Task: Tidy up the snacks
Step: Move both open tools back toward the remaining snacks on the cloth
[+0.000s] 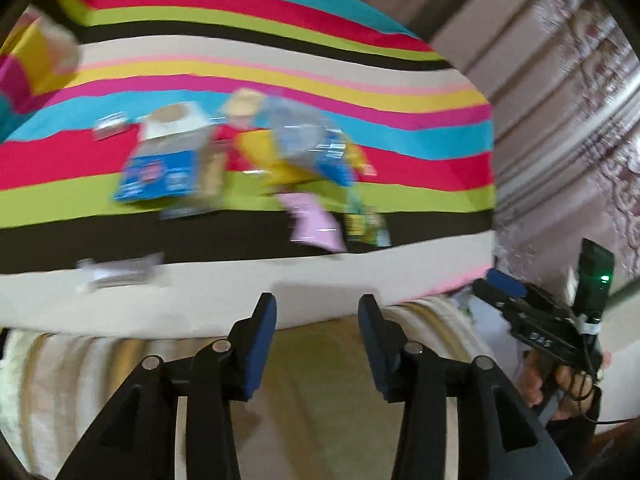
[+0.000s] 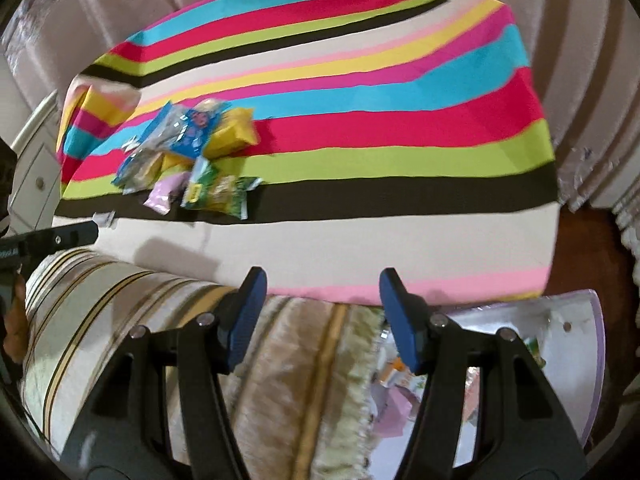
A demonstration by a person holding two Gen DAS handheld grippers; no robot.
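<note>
Snack packets (image 2: pixel 188 160): heaped ahead-left of right gripper (image 2: pixel 320 312), straight ahead of left gripper (image 1: pixel 316 328), well apart. Both grippers part-open, empty.

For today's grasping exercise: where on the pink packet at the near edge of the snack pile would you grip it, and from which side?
Grip the pink packet by its near end, which pokes out of the pile onto the dark stripe. Come from above on the side nearest the grippers: the packet lies flat, its far end seems tucked against the yellow packets, and the green packet crowds one long side. The right gripper is open and empty.
</note>
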